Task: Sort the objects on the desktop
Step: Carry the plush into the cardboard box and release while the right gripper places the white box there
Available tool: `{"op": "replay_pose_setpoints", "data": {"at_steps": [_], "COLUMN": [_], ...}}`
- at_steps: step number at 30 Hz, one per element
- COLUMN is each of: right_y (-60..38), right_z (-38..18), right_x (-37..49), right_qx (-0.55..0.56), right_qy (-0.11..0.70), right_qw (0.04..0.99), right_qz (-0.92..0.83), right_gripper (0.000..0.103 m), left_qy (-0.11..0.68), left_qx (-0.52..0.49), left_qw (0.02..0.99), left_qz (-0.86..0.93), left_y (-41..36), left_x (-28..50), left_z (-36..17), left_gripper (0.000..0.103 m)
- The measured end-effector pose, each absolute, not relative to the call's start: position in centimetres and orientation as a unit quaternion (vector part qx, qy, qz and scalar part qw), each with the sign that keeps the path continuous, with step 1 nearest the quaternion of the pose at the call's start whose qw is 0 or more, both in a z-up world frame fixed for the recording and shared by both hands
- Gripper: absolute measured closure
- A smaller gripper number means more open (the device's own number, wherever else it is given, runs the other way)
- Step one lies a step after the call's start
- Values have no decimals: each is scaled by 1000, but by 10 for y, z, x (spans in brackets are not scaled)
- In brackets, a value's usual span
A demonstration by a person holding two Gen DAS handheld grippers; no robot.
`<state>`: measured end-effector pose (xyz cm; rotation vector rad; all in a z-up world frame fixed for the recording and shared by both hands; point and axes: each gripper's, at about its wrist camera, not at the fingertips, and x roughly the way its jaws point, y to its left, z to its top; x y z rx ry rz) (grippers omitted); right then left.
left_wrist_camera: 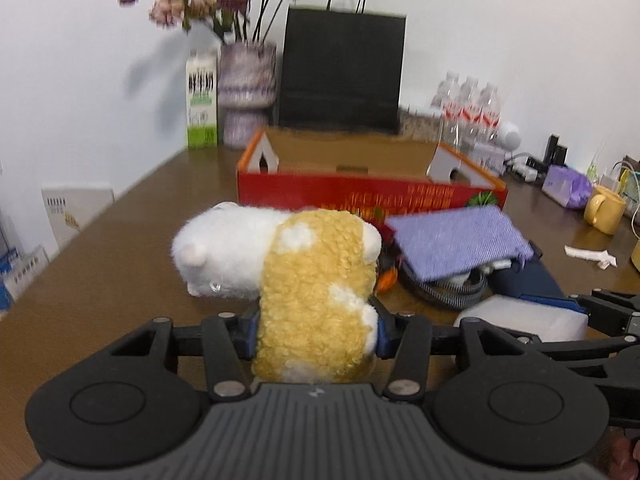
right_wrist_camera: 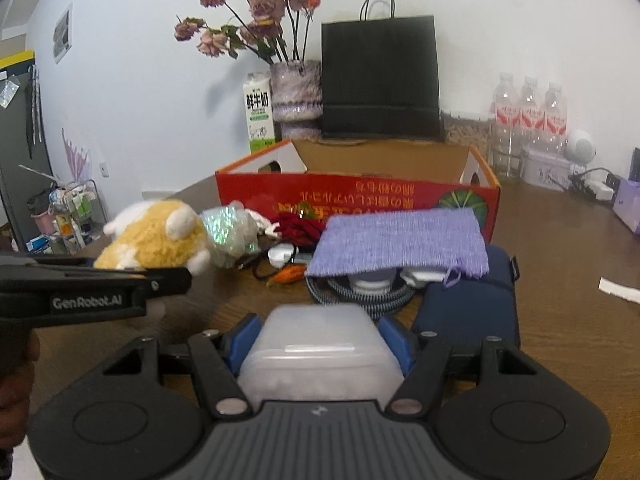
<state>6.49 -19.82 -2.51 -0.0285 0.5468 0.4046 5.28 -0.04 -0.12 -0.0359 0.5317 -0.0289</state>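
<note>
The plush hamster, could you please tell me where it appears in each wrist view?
Left wrist view: the plush hamster fills the centre, clamped between the left gripper fingers.
Right wrist view: it sits at the left edge, above the other gripper's black arm.
Shared landmark: the red cardboard box behind it.

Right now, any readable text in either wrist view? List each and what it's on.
"GenRobot.AI": white print on the black left tool.
"鲜牛奶": dark print on the white-and-green milk carton.
Yellow print on the red cardboard box: upside down, too blurred to read.
Red labels on the clear water bottles: too small.
</note>
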Motion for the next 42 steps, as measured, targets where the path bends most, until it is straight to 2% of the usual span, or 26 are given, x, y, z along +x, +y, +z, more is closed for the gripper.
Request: {"op": "replay_pose_setpoints", "data": {"at_steps": [11, 20, 28, 37, 42], "right_y": [-198, -204, -204, -202, -197], "right_z": [19, 80, 97, 58, 34], "right_x": [83, 147, 243, 365, 404], "right_qx": [-15, -27, -37, -32, -35], "right_qy": [209, 152, 178, 272, 308], "right_qw": [958, 974, 975, 958, 947], "right_qz": [195, 166, 126, 90, 81], "right_gripper": [39, 39, 39, 39, 39], "left_qy": [196, 154, 213, 314, 369], "left_qx": [1, 19, 22, 50, 32], "left_qw": [980, 986, 975, 947, 928], "left_qz": [-43, -59, -62, -31, -37], "left_y": [-3, -10, -18, -23, -16], "left_x": [78, 140, 247, 357, 388], "left_z": [45, 95, 97, 57, 35], "left_gripper": [52, 52, 52, 52, 52]}}
